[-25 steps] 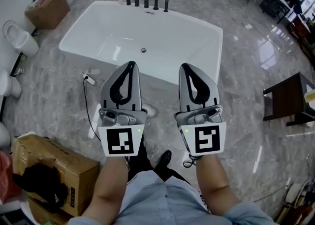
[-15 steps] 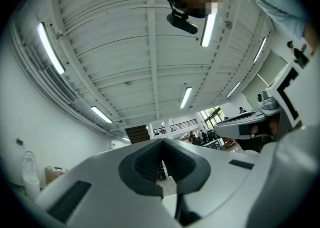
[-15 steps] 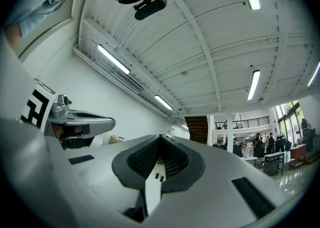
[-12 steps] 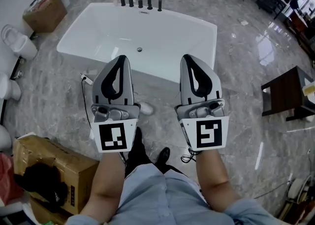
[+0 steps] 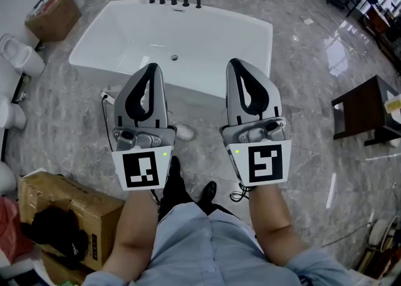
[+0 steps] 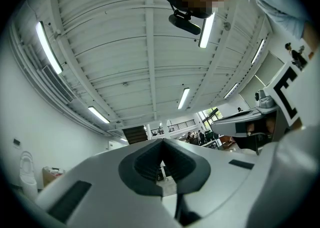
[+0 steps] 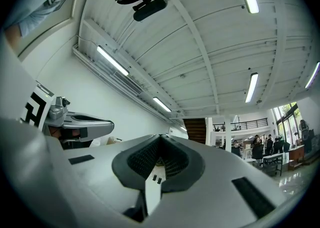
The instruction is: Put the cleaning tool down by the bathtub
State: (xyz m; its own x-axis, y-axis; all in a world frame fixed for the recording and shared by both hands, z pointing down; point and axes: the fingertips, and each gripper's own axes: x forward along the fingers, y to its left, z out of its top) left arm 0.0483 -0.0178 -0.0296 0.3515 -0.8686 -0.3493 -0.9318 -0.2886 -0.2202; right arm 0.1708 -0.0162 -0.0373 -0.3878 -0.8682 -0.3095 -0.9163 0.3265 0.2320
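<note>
Bare marble floor (image 5: 310, 84) right of bathtub (image 5: 207, 34) is open, easy to pass. Left side tighter: cable (image 5: 104, 116), toilets (image 5: 24, 56), cardboard box (image 5: 69, 206). Dark table (image 5: 363, 112) blocks far right.

L tongs (image 5: 151, 67) & R tongs (image 5: 238, 63) both closed, empty, side by side.

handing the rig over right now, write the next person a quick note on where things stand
Left gripper: shut, nothing between its jaws.
Right gripper: shut, also empty.
Both are held side by side in the air, pointing toward the bathtub.
Cleaning tool: neither gripper holds one. A small white object lies on the floor at the tub's near side. It may be the tool, but it is too small to tell.
Done: if that is the tool, the put-down looks complete.
Left: confirm what the object is; otherwise find the tool.
</note>
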